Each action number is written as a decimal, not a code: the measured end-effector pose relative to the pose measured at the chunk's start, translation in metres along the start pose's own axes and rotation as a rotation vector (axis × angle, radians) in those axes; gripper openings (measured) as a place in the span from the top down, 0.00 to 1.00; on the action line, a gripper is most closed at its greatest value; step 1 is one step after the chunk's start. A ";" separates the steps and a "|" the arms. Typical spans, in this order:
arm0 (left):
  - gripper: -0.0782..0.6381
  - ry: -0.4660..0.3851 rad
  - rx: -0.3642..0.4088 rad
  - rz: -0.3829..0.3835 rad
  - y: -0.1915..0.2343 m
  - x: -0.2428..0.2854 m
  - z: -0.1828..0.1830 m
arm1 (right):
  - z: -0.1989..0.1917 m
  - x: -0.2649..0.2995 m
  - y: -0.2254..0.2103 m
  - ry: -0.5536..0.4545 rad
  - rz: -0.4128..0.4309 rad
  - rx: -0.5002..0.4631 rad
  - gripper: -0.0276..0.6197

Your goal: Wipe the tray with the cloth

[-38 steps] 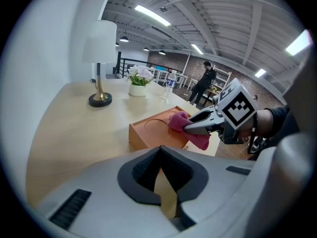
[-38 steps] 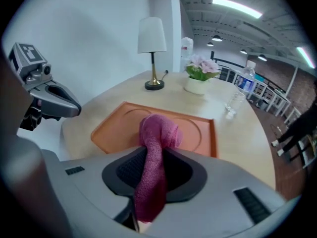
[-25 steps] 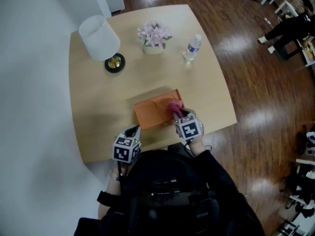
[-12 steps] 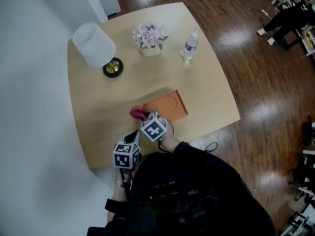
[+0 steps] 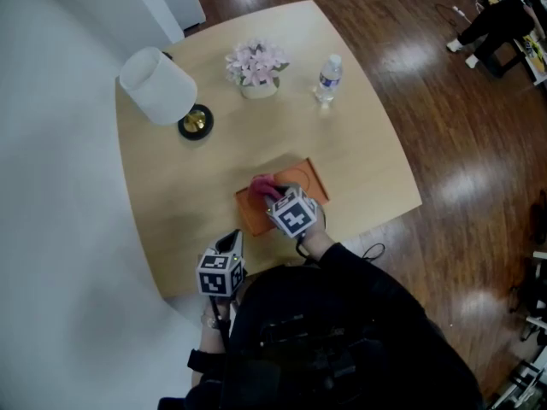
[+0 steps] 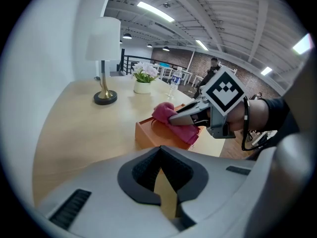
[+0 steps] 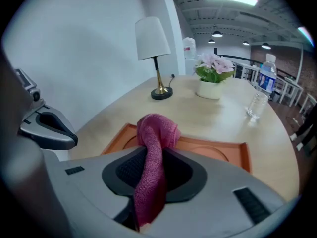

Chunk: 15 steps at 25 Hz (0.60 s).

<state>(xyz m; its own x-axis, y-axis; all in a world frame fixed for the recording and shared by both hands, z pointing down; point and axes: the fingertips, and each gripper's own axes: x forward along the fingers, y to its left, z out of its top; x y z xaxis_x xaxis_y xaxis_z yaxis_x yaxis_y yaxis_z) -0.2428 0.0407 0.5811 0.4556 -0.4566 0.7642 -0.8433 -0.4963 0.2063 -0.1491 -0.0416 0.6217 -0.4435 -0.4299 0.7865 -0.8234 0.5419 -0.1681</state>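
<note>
My right hand-held gripper (image 5: 275, 196) is pinching the pink cloth (image 5: 263, 185): a strip of it runs up between the two jaws, and the rest bunches into a wad just past the tips. That wad sits over the orange tray (image 5: 307, 180), toward its left half, and looks to be pressing on the tray floor, though I cannot tell the contact for certain. My hand and the marker cube are at the tray's near edge. My left hand-held gripper (image 5: 232, 241) has its jaws pressed together with nothing between them. It hangs off the tray's near left corner, above the bench (image 5: 363, 143) edge and apart from the tray. The tray lies flat close to the near edge of the pale wooden bench. Beyond the tray to the left stands a lamp (image 5: 157, 86) with a white shade and a brass foot. Straight beyond the tray is a white pot of pink flowers (image 5: 255, 62), and beyond it to the right a clear water bottle (image 5: 328, 77). A white wall (image 5: 51, 186) runs left of the tray's side of the bench, and glossy dark wood floor (image 5: 461, 143) spreads to the right, where a person (image 5: 500, 22) sits far off.
</note>
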 end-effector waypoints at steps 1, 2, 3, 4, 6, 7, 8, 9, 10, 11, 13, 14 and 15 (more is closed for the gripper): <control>0.89 0.003 0.006 -0.004 -0.002 0.001 0.002 | -0.002 -0.004 -0.006 -0.001 -0.011 0.012 0.79; 0.89 0.005 0.013 -0.008 -0.004 0.002 0.005 | -0.005 -0.008 -0.015 0.003 -0.038 0.019 0.79; 0.89 0.005 0.019 -0.011 -0.006 0.003 0.007 | -0.008 -0.011 -0.025 0.009 -0.068 0.026 0.79; 0.89 0.005 0.026 -0.014 -0.007 0.004 0.010 | -0.011 -0.014 -0.036 0.012 -0.091 0.038 0.79; 0.89 0.005 0.043 -0.018 -0.008 0.007 0.016 | -0.016 -0.022 -0.056 0.014 -0.117 0.073 0.79; 0.89 0.005 0.053 -0.020 -0.009 0.009 0.018 | -0.019 -0.025 -0.065 0.016 -0.131 0.088 0.79; 0.89 0.005 0.062 -0.023 -0.010 0.011 0.020 | -0.022 -0.029 -0.074 0.016 -0.144 0.105 0.79; 0.89 0.007 0.069 -0.026 -0.012 0.013 0.022 | -0.025 -0.033 -0.082 0.012 -0.151 0.125 0.79; 0.89 0.009 0.075 -0.028 -0.013 0.015 0.023 | -0.026 -0.036 -0.087 0.003 -0.150 0.146 0.79; 0.89 0.009 0.081 -0.030 -0.014 0.017 0.025 | -0.026 -0.039 -0.091 -0.007 -0.145 0.164 0.79; 0.89 -0.001 0.091 -0.040 -0.019 0.020 0.032 | -0.025 -0.045 -0.094 -0.025 -0.137 0.182 0.79; 0.89 -0.004 0.097 -0.045 -0.022 0.021 0.034 | -0.024 -0.048 -0.094 -0.029 -0.139 0.183 0.79; 0.89 -0.006 0.104 -0.049 -0.025 0.023 0.036 | -0.024 -0.051 -0.095 -0.033 -0.142 0.185 0.79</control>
<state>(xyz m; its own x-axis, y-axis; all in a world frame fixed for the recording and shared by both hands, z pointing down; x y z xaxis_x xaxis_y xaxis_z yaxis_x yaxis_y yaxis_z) -0.2011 0.0162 0.5712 0.4974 -0.4340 0.7512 -0.7861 -0.5917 0.1787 -0.0393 -0.0537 0.6120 -0.3272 -0.5170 0.7909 -0.9279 0.3340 -0.1656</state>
